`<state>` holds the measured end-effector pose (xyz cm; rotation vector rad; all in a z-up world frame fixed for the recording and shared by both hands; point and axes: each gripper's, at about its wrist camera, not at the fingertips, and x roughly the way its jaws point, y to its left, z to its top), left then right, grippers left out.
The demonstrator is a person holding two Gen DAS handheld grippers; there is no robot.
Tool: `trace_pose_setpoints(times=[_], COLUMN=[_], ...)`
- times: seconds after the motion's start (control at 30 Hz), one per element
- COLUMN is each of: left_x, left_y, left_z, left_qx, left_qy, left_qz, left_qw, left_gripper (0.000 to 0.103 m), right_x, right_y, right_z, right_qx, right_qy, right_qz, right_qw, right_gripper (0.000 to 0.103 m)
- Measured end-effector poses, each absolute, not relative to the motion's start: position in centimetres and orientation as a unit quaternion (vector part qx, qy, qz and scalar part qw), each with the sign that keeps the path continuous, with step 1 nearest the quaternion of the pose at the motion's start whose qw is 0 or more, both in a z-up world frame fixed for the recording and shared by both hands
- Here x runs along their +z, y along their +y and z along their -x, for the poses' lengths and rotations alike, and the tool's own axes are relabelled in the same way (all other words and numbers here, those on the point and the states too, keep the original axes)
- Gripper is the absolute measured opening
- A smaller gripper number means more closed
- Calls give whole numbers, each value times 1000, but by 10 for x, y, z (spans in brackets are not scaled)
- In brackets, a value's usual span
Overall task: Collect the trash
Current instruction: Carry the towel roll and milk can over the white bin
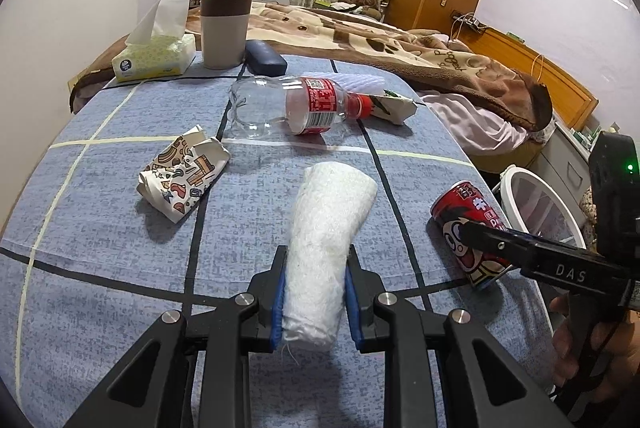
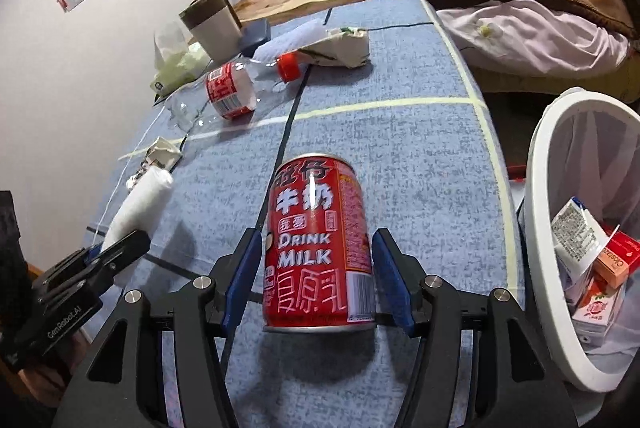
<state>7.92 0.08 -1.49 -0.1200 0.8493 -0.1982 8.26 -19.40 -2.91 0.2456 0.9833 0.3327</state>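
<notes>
My left gripper (image 1: 316, 256) is shut on a white rolled towel-like wad (image 1: 332, 212), held just above the blue checked table cover (image 1: 120, 268); the same wad (image 2: 140, 200) shows at the left of the right wrist view. A red milk can (image 2: 320, 248) lies on its side on the cover. My right gripper (image 2: 318, 234) is open around it, one blue pad on each side with a thin gap. From the left wrist view the can (image 1: 460, 224) lies near the table's right edge under one of the right gripper's fingers (image 1: 480, 232).
A white bin (image 2: 540, 228) with cartons inside stands just off the table's right edge. Further back lie a clear plastic bottle (image 1: 296, 104), a crumpled patterned paper (image 1: 184, 176) and a folded wrapper (image 1: 394, 106). At the far end are a tissue box (image 1: 154, 58), cup (image 1: 224, 28) and dark case (image 1: 266, 58).
</notes>
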Motion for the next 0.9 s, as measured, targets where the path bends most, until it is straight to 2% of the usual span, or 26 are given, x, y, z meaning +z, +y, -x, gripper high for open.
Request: trace_pose_setpoints(times=[0.03,0.9], left_x=[-15,3], left_y=[0,-83], left_z=[-79,-88], left_qx=[-97,-175], left_qy=[411,405], left_qz=[58,38], left_qw=[904,897], left_gripper=[25,25], right_x=[-28,8], right_y=[-194,-266], right_z=[-81,-41], right_qx=[158,112], right_qy=[466,404], right_qz=[-112,-136], right_qw=[863,898], right_gripper=[54,54])
